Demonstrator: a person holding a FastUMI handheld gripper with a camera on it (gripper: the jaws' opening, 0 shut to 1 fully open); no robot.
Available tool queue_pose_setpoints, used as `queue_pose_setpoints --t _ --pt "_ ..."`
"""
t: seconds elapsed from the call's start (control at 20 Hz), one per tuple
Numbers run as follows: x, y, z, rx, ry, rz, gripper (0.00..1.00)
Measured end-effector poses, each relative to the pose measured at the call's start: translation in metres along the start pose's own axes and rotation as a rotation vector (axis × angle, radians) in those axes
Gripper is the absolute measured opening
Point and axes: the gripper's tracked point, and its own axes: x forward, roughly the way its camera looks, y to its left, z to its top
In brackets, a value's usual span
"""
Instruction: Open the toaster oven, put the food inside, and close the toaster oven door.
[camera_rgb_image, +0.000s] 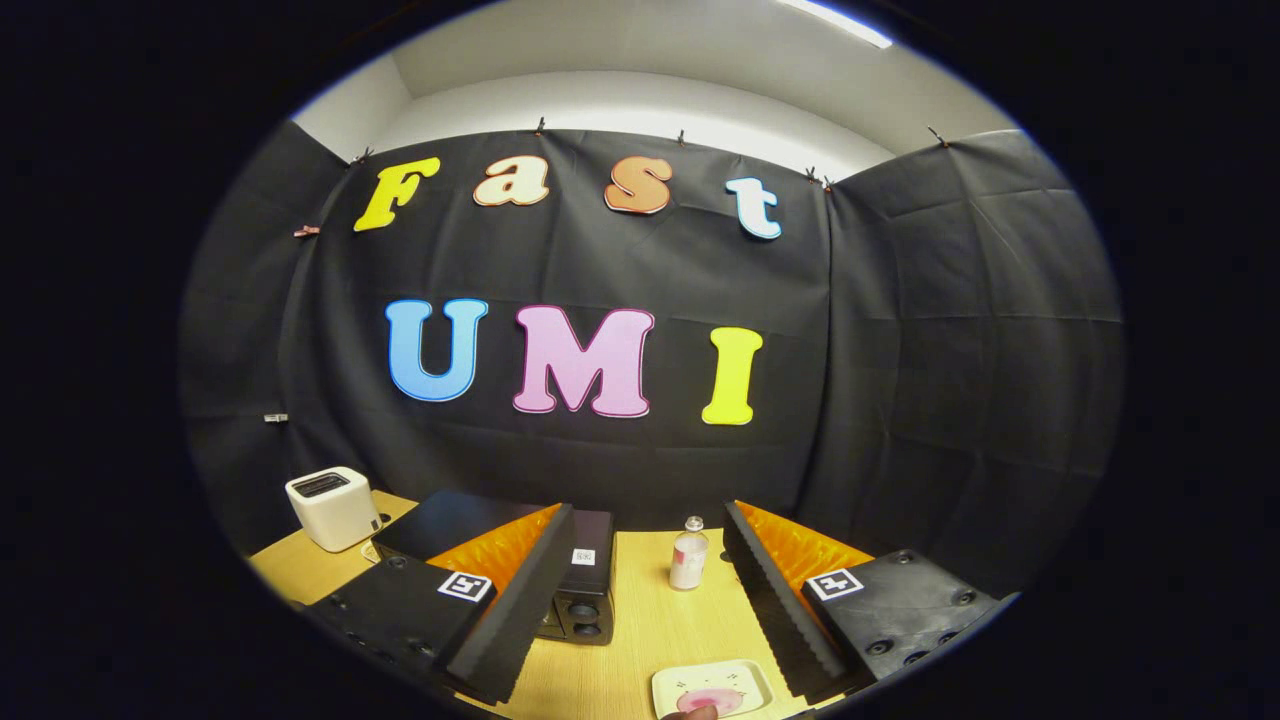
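Observation:
The black toaster oven (588, 575) stands on the wooden table (650, 625), partly hidden behind my left finger, with its knobs facing right; I cannot tell how its door stands. A small cream plate (712, 688) with a pink pattern lies low between the fingers, close to their bases. A brownish piece of food (690, 712) shows at the plate's near rim, mostly cut off. My gripper (648, 515) is open above the table, with nothing held between its fingers.
A white slot toaster (333, 507) sits at the table's far left corner, left of the oven. A small clear bottle (688, 555) with a pale cap stands upright beyond the plate, just left of the right finger. The black cloth wall closes the back.

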Motion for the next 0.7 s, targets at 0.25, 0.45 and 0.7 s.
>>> queue_pose_setpoints --t 0.25,0.45,0.7 --pt "0.001 0.020 -0.002 0.011 0.007 0.016 0.97" --pt "0.004 0.052 -0.001 0.020 0.005 0.047 0.97" --pt "0.016 0.104 -0.010 0.032 -0.007 0.075 0.97"
